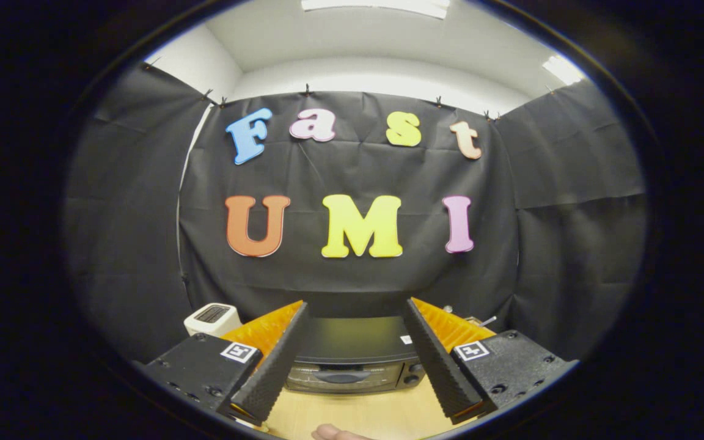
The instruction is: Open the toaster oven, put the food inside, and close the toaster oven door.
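Okay, gripper (pixel 355 360) fingers spread apart, holding nothing. Toaster oven (pixel 352 357) sits on the wooden table (pixel 382 412), just ahead, framed between the fingers, door shut. Door likely stiff, hinged, glass front so go gently; grab the handle bar (pixel 340 377) across the door. Small white appliance (pixel 212 318) beyond the left finger.
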`<control>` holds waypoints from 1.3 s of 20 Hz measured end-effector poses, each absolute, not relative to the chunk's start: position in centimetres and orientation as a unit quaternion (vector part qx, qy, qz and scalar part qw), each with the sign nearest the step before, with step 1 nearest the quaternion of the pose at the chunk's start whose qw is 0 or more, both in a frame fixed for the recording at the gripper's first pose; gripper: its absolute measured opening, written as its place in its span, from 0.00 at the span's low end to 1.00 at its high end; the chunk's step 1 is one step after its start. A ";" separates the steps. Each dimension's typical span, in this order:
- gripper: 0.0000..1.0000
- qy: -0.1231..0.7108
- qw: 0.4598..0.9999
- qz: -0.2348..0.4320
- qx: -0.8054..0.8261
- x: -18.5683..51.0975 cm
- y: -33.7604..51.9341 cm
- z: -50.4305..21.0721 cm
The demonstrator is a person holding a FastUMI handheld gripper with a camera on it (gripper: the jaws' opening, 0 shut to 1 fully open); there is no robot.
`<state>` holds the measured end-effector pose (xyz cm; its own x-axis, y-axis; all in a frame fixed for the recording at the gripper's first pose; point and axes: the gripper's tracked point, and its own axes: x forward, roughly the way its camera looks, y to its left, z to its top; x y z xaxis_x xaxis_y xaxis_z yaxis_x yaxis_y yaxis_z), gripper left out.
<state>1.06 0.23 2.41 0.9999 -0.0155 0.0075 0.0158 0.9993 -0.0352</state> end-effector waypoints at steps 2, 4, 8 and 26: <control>1.00 0.019 1.000 -0.012 -0.014 2.2 -0.4 0.9; 1.00 0.047 0.999 -0.010 -0.013 3.8 -0.6 -1.2; 1.00 0.111 0.993 0.015 -0.022 7.1 0.3 -6.8; 1.00 0.216 0.976 0.002 -0.008 14.9 -0.7 -19.9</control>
